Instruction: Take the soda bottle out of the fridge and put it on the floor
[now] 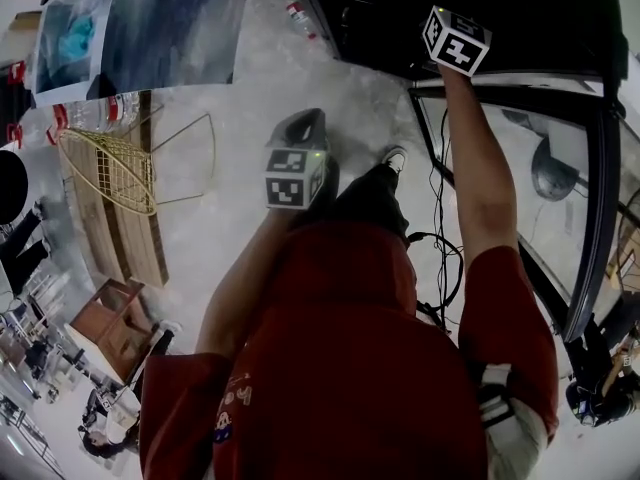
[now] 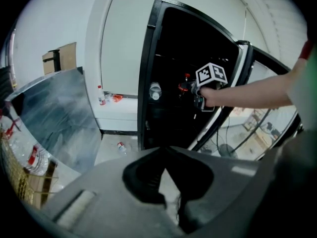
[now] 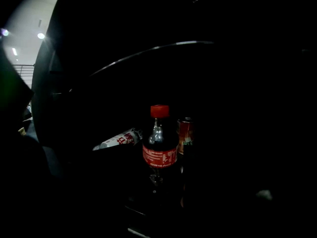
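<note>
The soda bottle [image 3: 159, 144], dark with a red cap and red label, stands upright inside the dark fridge [image 1: 500, 18], straight ahead in the right gripper view. My right gripper [image 2: 194, 89] reaches into the open fridge at arm's length, its marker cube [image 1: 456, 39] at the opening. Its jaws are lost in the dark, so I cannot tell how they stand or whether they touch the bottle. My left gripper [image 2: 165, 151] hangs low in front of the person over the grey floor, its jaws together with nothing in them.
A can [image 3: 185, 132] stands just right of the soda bottle, and a white bottle [image 3: 119, 139] lies to its left. The fridge's glass door [image 1: 520, 188] stands open at right, cables [image 1: 440, 258] below it. A small bottle [image 2: 121, 147] lies on the floor; a wire basket [image 1: 110, 168] sits left.
</note>
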A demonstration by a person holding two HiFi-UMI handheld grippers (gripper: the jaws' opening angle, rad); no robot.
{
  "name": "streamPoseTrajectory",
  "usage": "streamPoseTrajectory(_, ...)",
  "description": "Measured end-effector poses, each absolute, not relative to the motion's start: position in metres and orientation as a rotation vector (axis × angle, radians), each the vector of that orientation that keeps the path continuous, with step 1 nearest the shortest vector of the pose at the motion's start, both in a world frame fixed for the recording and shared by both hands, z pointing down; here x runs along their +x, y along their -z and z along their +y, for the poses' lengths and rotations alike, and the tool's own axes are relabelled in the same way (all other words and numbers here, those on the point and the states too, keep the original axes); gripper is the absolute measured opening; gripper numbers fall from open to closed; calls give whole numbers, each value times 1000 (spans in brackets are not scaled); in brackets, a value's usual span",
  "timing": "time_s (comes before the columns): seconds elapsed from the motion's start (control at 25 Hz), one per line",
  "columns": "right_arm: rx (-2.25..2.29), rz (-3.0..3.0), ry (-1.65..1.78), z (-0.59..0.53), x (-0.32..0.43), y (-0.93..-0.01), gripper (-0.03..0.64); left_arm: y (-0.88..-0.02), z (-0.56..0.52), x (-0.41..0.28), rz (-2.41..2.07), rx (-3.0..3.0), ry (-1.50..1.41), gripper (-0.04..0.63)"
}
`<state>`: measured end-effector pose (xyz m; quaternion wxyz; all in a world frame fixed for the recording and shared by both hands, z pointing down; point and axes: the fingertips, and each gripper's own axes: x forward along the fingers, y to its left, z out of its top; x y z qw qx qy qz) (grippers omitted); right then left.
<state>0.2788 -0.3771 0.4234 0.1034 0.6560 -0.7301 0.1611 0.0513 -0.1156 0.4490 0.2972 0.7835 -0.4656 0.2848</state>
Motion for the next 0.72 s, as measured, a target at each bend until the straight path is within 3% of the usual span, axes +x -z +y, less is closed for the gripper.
streamPoseTrajectory(0.72, 1913, -2132, -508, -417, 283, -439, 298, -466, -105, 42, -1250, 2018, -775, 0)
